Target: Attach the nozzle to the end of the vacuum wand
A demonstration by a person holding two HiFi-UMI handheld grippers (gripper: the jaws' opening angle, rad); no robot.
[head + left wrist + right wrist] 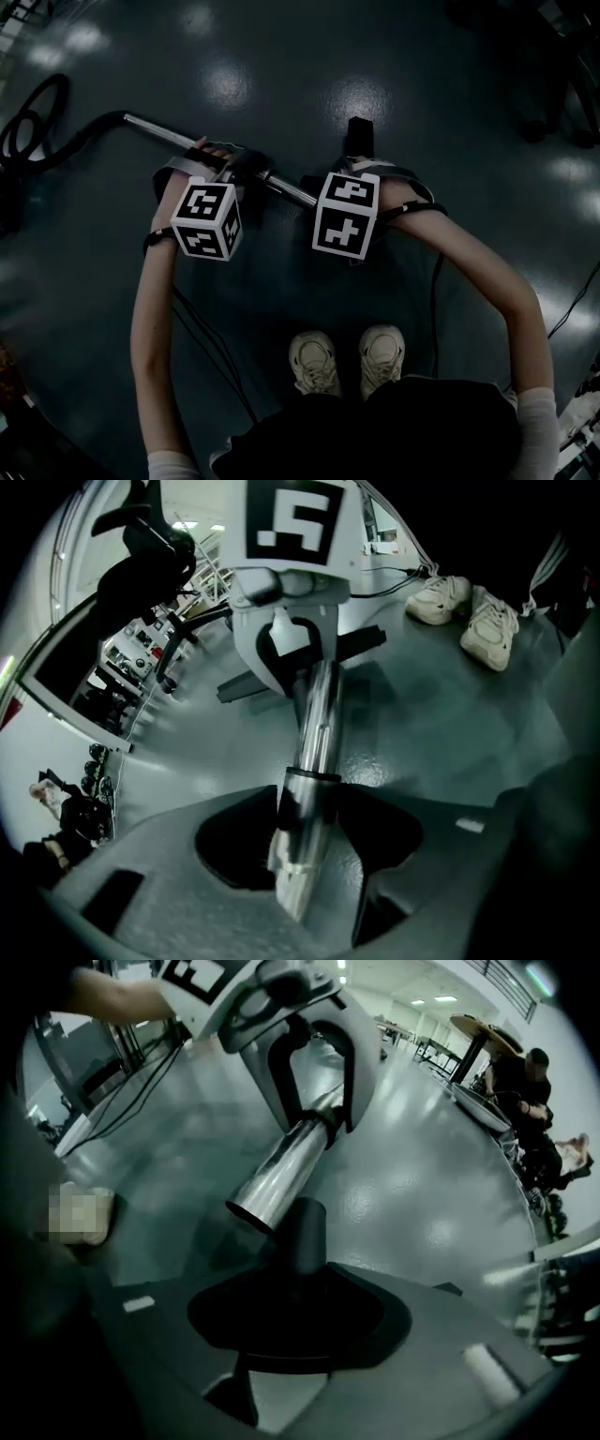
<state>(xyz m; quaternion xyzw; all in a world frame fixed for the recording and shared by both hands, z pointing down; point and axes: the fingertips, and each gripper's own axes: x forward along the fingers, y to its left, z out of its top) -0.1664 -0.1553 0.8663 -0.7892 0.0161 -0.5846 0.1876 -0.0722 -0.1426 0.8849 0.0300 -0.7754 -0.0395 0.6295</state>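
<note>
**A:** Holding the vacuum wand (315, 726) in my left gripper (302, 860). The jaws are closed round the shiny tube partway along, only as far apart as the tube is thick. Its open end points across toward my other hand.

**B:** And the nozzle?

**A:** The nozzle (301, 1230) is in my right gripper (292, 1324). The jaws are clamped on its black body, and its neck stands up out of them. Both pieces are up off the floor (281, 56), in front of my feet.

**B:** Joined yet?

**A:** No. In the right gripper view the tip of the neck sits just beside the tube's mouth, a little under its rim and not inside it. The neck and the tube also meet at an angle rather than in one line.

**B:** So what's done, and what's left?

**A:** Both parts are picked up and brought together, so I'd call it well past halfway. As I judge it, I've yet to tilt the neck into line with the tube and push it home. The hose (37, 112) trailing from the far end may tug the wand off line.
</note>
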